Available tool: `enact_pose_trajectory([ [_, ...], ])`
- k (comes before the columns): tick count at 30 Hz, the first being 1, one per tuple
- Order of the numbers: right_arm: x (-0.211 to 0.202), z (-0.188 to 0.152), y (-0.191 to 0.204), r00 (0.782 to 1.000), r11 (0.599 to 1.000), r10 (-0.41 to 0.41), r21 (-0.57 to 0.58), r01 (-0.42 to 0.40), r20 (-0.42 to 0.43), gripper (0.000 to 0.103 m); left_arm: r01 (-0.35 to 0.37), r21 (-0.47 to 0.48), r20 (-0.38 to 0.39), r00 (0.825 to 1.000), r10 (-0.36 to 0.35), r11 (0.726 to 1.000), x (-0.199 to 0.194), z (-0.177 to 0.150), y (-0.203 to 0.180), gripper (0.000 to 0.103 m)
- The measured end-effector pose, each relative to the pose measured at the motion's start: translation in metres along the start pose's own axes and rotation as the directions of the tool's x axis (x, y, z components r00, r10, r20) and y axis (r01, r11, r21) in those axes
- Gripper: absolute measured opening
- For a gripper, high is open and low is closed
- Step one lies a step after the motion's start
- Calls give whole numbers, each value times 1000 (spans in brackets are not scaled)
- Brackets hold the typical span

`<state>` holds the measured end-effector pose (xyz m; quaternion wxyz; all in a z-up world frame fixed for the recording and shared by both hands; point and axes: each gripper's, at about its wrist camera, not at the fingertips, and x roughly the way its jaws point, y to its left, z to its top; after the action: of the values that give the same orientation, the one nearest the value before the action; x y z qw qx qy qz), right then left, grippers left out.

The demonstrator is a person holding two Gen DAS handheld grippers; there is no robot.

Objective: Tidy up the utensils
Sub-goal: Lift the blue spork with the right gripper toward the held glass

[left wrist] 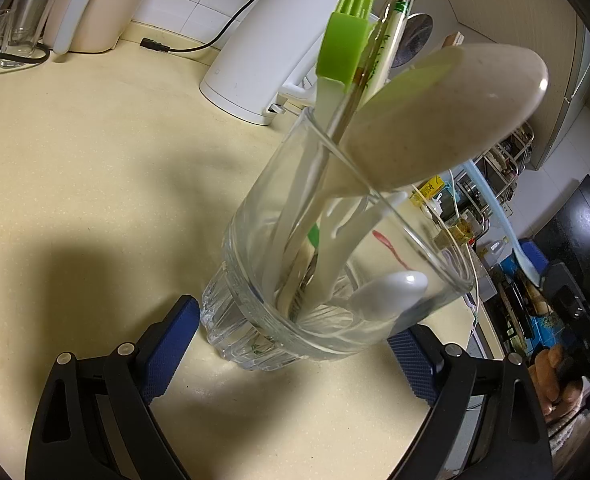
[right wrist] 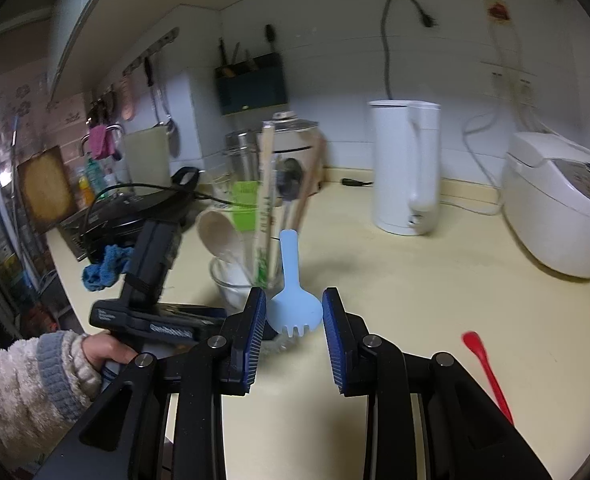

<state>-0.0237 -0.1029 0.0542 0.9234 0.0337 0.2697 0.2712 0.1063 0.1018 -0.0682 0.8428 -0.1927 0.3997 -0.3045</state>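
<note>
Right tongs (right wrist: 294,322) clamp blue spork (right wrist: 293,300) (handle up) near glass (right wrist: 235,284).

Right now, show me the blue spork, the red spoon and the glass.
blue spork (right wrist: 293,307), right wrist view, on its head.
red spoon (right wrist: 491,376), right wrist view, on its handle.
glass (left wrist: 255,320), left wrist view, on its ribbed base.

Light blue spork (right wrist: 293,304), red spoon (right wrist: 489,372), green brush (left wrist: 345,46), clear glass (left wrist: 315,280)

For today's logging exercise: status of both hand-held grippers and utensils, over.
Left hand-held gripper clamps glass. Right hand-held gripper holds blue spork. Red spoon loose on counter.
</note>
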Motion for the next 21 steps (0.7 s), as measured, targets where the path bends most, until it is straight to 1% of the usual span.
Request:
enact_pose_trajectory([
  [2,5,3,6,1000,1000,11,-14,-11,-8,29,0,0,0,1000,0,1000,0,0,0,94],
  [6,18,7,15,998,999,4,-38,-6,-62,29,0,0,0,1000,0,1000,0,0,0,94],
  [9,24,9,13,995,999,3,-32,-6,-96,29,0,0,0,1000,0,1000,0,0,0,94],
  [12,27,14,10,992,999,27,-16,-29,-122,29,0,0,0,1000,0,1000,0,0,0,94],
  [14,29,16,10,990,1000,19,-16,-21,-140,29,0,0,0,1000,0,1000,0,0,0,94],
  [17,32,17,11,989,1000,11,-18,-14,-150,29,0,0,0,1000,0,1000,0,0,0,94],
  [21,34,15,11,985,1000,24,-8,-25,-170,29,0,0,0,1000,0,1000,0,0,0,94],
])
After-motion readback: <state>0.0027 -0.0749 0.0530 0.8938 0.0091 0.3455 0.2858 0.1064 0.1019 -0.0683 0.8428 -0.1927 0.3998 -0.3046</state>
